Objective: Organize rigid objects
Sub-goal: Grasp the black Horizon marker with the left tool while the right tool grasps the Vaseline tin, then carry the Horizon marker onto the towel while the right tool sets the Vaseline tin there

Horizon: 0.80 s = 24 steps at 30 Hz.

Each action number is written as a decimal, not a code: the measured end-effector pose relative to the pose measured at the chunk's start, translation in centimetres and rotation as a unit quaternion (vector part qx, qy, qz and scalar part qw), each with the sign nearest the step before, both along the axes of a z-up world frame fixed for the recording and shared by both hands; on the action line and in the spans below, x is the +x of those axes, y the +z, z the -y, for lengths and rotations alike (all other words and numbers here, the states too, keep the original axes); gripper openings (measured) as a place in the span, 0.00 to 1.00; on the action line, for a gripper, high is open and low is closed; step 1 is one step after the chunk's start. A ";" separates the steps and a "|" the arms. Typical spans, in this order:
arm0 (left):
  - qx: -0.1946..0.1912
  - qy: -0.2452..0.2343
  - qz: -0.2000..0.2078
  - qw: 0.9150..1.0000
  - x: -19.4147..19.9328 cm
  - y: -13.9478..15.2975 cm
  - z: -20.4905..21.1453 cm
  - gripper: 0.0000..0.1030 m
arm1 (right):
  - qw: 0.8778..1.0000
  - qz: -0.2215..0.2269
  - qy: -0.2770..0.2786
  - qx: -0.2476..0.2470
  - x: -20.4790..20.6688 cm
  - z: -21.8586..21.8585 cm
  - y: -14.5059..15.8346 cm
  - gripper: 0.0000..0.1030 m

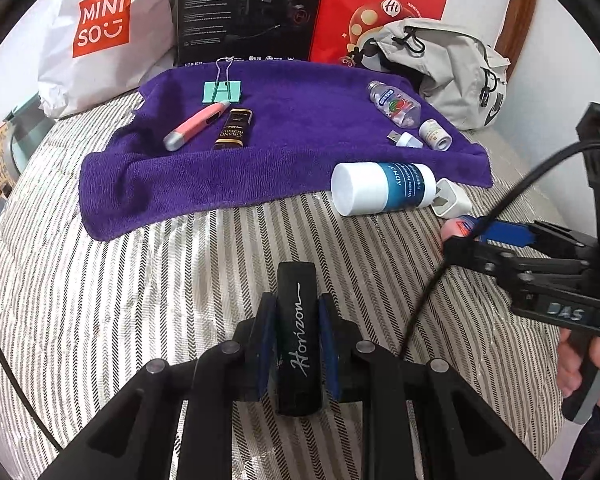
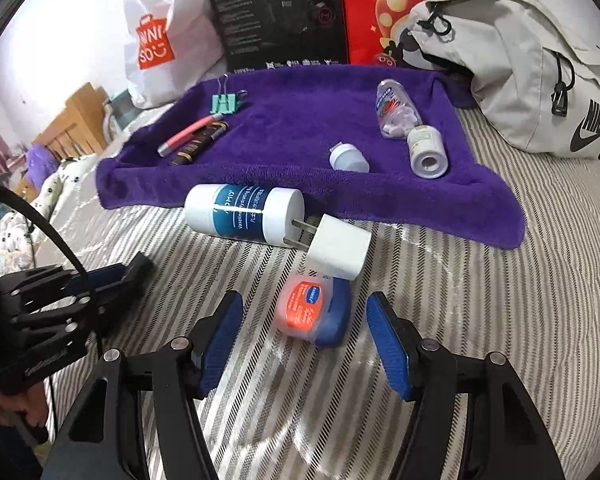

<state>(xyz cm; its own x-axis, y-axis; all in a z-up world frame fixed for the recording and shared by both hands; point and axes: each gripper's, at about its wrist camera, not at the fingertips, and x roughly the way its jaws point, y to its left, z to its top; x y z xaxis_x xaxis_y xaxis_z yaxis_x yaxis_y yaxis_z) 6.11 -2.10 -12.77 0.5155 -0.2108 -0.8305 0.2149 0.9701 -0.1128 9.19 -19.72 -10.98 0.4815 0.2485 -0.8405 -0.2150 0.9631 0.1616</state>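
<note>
Left hand-held gripper [image 1: 298, 344]: low over the bed, squeezing a black case [image 1: 296, 320] that says "Horizon".
Right hand-held gripper [image 2: 304, 340]: wide open around a small Vaseline tub [image 2: 306, 308], not touching.

Purple towel [image 1: 260, 160]; grey-and-white striped bedcover [image 1: 140, 300]; mint binder clip [image 1: 222, 92]; blue-banded white bottle [image 2: 244, 216].

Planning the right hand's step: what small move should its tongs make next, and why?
Probably ease the right tongs forward and close on the small Vaseline jar: they are open, it lies between their tips on the striped bedcover, off the purple towel.
</note>
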 end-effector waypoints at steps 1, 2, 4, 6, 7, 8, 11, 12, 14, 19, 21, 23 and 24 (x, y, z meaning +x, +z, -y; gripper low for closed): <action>-0.001 0.000 0.000 1.000 0.0 0.0 0.0 0.20 | 1.000 0.001 -0.002 -0.011 0.0 -0.3 -0.3 0.59; -0.002 0.001 0.000 1.000 0.1 0.0 0.0 0.20 | 1.000 0.005 -0.004 -0.021 0.0 -0.5 -0.4 0.56; -0.002 -0.001 0.001 1.000 0.0 0.0 0.0 0.20 | 0.999 0.020 -0.007 -0.043 -0.2 -0.8 -0.5 0.48; -0.001 -0.003 0.002 1.000 0.0 0.0 0.0 0.20 | 0.998 0.026 -0.012 -0.050 -0.3 -0.4 -0.5 0.38; -0.002 -0.003 0.002 1.000 0.0 0.0 0.0 0.20 | 0.999 0.025 -0.010 -0.044 -0.3 -0.1 -0.5 0.38; -0.003 -0.003 0.002 1.000 0.0 0.0 0.0 0.20 | 0.999 0.024 -0.007 -0.039 -0.3 0.2 -0.5 0.38; -0.007 -0.003 0.002 1.000 -0.1 0.0 -0.1 0.20 | 0.999 0.018 -0.006 -0.051 -0.7 1.3 -0.4 0.38; -0.008 -0.003 0.002 1.000 -0.1 0.0 -0.1 0.20 | 0.998 0.015 -0.010 -0.055 -0.9 2.0 -0.3 0.38; -0.008 -0.003 0.003 1.000 -0.1 0.0 -0.1 0.20 | 0.998 0.011 -0.017 -0.053 -1.0 2.9 -0.3 0.38; 0.006 -0.004 0.005 1.000 -0.1 0.0 0.1 0.20 | 0.998 0.019 -0.012 -0.064 -1.2 2.7 -0.4 0.38; 0.010 -0.003 0.005 1.000 -0.1 0.0 0.3 0.20 | 0.997 0.025 -0.011 -0.066 -1.3 2.7 -0.4 0.38; 0.013 -0.003 0.006 1.000 -0.1 0.0 0.4 0.20 | 0.998 0.027 -0.007 -0.064 -1.4 2.8 -0.4 0.38; 0.014 -0.003 0.007 1.000 -0.1 0.0 0.4 0.20 | 0.998 0.027 -0.004 -0.063 -1.3 2.8 -0.4 0.38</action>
<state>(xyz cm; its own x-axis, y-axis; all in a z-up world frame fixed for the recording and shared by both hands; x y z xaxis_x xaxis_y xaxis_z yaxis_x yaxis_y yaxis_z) 5.97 -2.53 -12.75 0.5258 -0.1900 -0.8291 0.2218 0.9716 -0.0820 7.86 -22.54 -11.39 0.5288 0.1383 -0.8374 -0.2116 0.9770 0.0278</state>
